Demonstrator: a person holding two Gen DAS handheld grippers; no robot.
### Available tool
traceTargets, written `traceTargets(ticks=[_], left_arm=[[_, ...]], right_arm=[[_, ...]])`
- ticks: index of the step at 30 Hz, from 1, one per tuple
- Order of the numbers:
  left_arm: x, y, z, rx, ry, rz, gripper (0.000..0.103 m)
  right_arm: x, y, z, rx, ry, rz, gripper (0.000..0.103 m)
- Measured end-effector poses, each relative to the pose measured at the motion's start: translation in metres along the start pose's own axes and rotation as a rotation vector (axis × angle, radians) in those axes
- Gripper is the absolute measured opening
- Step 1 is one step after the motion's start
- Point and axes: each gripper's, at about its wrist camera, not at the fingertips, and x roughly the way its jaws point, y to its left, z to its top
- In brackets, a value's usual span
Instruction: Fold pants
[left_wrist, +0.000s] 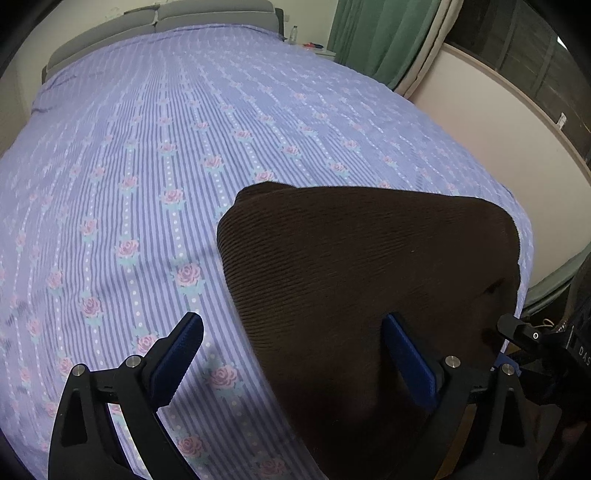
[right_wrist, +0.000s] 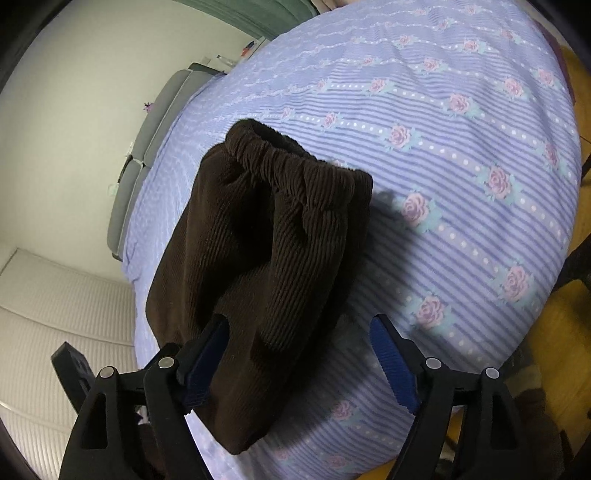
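Note:
Dark brown corduroy pants (left_wrist: 369, 280) lie folded in a compact bundle near the bed's corner. In the right wrist view the pants (right_wrist: 266, 251) show their gathered elastic waistband (right_wrist: 295, 166) at the far end. My left gripper (left_wrist: 291, 325) is open, its blue pads wide apart; the right pad (left_wrist: 406, 362) is over the pants and the left pad (left_wrist: 177, 362) over the sheet. My right gripper (right_wrist: 299, 332) is open, just above the near end of the bundle; its left pad (right_wrist: 207, 362) is against the fabric.
The bed carries a lilac striped sheet with roses (left_wrist: 166, 147). A grey headboard (left_wrist: 207, 11) is at the far end, green curtains (left_wrist: 384, 33) behind, a nightstand with a bottle (left_wrist: 293, 35). Wooden floor (right_wrist: 565, 332) lies beside the bed's edge.

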Motion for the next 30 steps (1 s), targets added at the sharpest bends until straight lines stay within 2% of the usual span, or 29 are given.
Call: traceTargets(ticks=[7, 11, 21, 24, 27, 29, 30], left_arm=[[0.017, 0.008, 0.001, -0.026, 0.016, -0.04, 0.102], [0.026, 0.008, 0.003, -0.033, 0.023, -0.063, 0.102], [0.045, -0.001, 0.013, -0.076, 0.003, -0.106, 0.099], [0.048, -0.002, 0.018, -0.088, -0.016, -0.09, 0.09], [0.048, 0.001, 0.022, -0.109, -0.028, -0.082, 0.071], [0.044, 0.0, 0.024, -0.119, -0.033, -0.08, 0.055], [0.042, 0.0, 0.025, -0.121, -0.034, -0.079, 0.051]], right_arm=[[0.024, -0.011, 0.001, 0.049, -0.011, 0.027, 0.081], [0.038, -0.021, 0.005, 0.089, -0.012, 0.085, 0.081], [0.073, -0.023, 0.031, 0.066, 0.025, 0.223, 0.082], [0.088, -0.019, 0.038, 0.072, 0.049, 0.26, 0.082], [0.099, -0.015, 0.044, 0.073, 0.067, 0.283, 0.078], [0.1, -0.009, 0.048, 0.044, 0.078, 0.274, 0.061], [0.099, -0.008, 0.05, 0.039, 0.082, 0.273, 0.058]])
